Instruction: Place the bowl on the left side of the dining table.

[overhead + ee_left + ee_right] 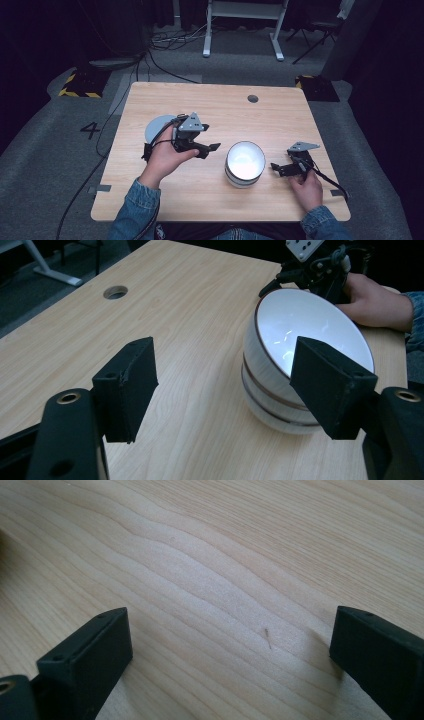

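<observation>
A white bowl with a dark rim sits nested on at least one more like it, right of the table's middle. My left gripper is open, a short way left of the stack and pointing at it, with nothing between its jaws. My right gripper is open too, low over bare wood just right of the stack. The left gripper view shows the right gripper and its hand beyond the bowl.
A grey round plate lies flat behind my left hand. A cable hole is near the wooden table's far edge. Cables trail off both sides. A white desk frame stands on the floor beyond.
</observation>
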Demonstrator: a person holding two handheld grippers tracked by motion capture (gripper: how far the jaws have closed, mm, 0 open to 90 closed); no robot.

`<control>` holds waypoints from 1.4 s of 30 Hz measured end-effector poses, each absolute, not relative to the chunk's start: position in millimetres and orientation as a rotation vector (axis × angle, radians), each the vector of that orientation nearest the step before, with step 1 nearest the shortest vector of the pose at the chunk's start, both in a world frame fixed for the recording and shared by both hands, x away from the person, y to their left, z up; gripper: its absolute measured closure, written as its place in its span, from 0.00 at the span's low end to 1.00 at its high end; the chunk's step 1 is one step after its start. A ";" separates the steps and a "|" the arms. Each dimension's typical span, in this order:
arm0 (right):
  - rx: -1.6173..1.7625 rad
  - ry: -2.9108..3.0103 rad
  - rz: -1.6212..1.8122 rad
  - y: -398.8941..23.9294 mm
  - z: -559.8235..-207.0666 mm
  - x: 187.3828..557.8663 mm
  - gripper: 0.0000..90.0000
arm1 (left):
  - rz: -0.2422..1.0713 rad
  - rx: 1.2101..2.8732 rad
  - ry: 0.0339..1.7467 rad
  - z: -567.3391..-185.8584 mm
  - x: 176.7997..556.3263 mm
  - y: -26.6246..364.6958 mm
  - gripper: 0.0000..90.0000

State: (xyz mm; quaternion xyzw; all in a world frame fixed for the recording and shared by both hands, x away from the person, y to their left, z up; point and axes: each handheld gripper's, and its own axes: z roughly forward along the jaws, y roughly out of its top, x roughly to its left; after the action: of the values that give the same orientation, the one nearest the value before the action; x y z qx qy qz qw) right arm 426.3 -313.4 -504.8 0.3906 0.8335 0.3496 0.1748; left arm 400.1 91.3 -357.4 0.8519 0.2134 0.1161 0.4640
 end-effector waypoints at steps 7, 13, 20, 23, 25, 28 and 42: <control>1.106 2.362 0.990 -313.4 -504.9 426.4 0.04 | 0.255 2.149 0.496 -352.3 406.9 64.0 0.32; 1.107 2.362 0.990 -313.4 -504.8 426.4 0.04 | 0.251 2.192 0.477 -356.5 413.3 46.7 0.35; 1.107 2.362 0.991 -313.4 -504.9 426.4 0.04 | 0.231 2.216 0.461 -360.0 417.4 32.1 0.38; 1.107 2.362 0.991 -313.4 -504.8 426.3 0.04 | 0.217 2.228 0.452 -365.1 420.1 23.4 0.40; 1.106 2.362 0.992 -313.4 -504.9 426.4 0.04 | 0.192 2.238 0.453 -371.5 422.4 15.9 0.43; 1.107 2.362 0.991 -313.4 -504.8 426.3 0.04 | 0.176 2.245 0.452 -375.7 424.4 11.1 0.47; 1.107 2.362 0.991 -313.4 -504.9 426.3 0.04 | 0.099 2.314 0.410 -400.9 440.2 -4.9 0.72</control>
State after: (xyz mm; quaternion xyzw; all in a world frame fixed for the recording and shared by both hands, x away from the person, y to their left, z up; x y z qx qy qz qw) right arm 426.3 -313.4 -504.9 0.3906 0.8335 0.3496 0.1747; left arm 440.2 -4.9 -400.9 0.9082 0.1610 0.0389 0.3845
